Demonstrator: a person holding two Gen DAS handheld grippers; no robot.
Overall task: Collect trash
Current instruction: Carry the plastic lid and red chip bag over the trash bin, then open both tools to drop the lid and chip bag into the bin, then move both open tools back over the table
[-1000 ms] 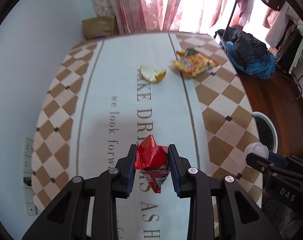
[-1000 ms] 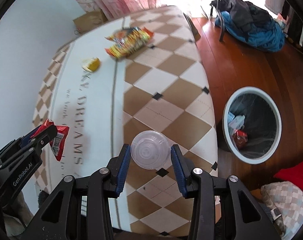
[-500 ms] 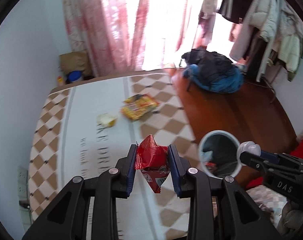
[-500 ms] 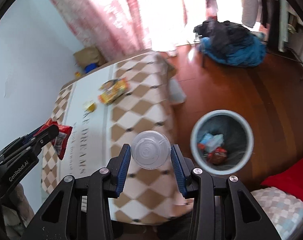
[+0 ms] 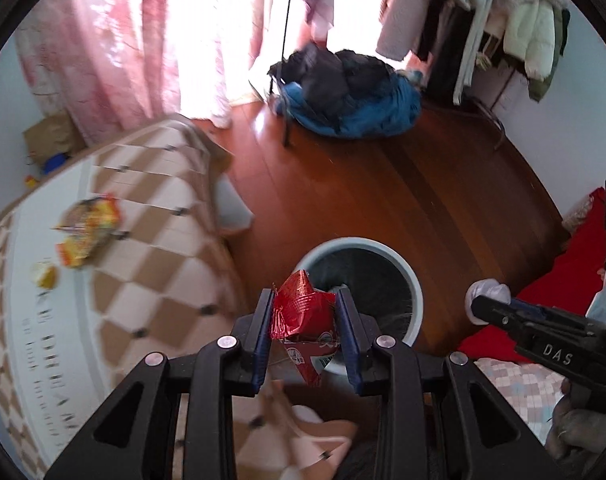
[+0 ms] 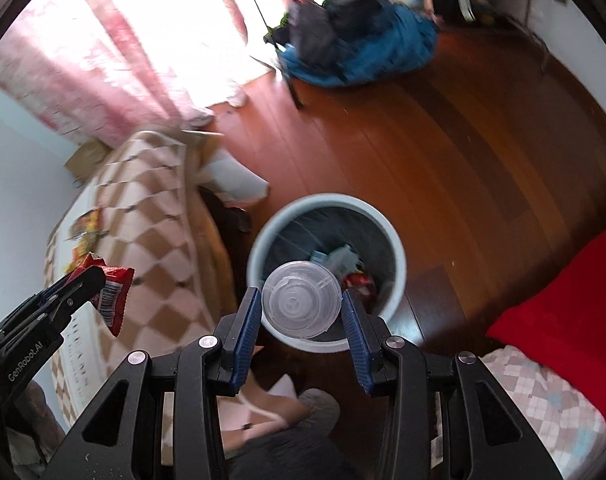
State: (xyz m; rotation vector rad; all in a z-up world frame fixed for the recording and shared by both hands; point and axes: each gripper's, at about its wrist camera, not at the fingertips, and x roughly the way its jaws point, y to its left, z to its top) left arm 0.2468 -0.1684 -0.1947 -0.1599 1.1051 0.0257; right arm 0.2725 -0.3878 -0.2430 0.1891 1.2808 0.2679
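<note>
My left gripper [image 5: 305,304] is shut on a crumpled red snack wrapper [image 5: 303,314], held in the air at the near rim of a white round trash bin [image 5: 403,268] on the wooden floor. My right gripper [image 6: 301,302] is shut on a clear plastic cup [image 6: 301,306], hanging over the same bin [image 6: 397,276], which holds several bits of trash [image 6: 345,264]. The left gripper [image 6: 85,284] with its wrapper [image 6: 115,298] shows at the left of the right wrist view. The right gripper and its cup [image 5: 487,294] show at the right of the left wrist view.
A table with a brown-and-white checked cloth [image 5: 151,248] lies to the left, carrying a yellow snack bag [image 5: 87,226] and a small yellow scrap [image 5: 43,275]. A blue and black bundle [image 5: 351,100] sits on the floor by pink curtains [image 5: 115,40]. Red fabric [image 6: 563,304] lies at the right.
Both grippers have swung right, off the table and over to the trash bin, which is now close below them. Each still holds its item.
</note>
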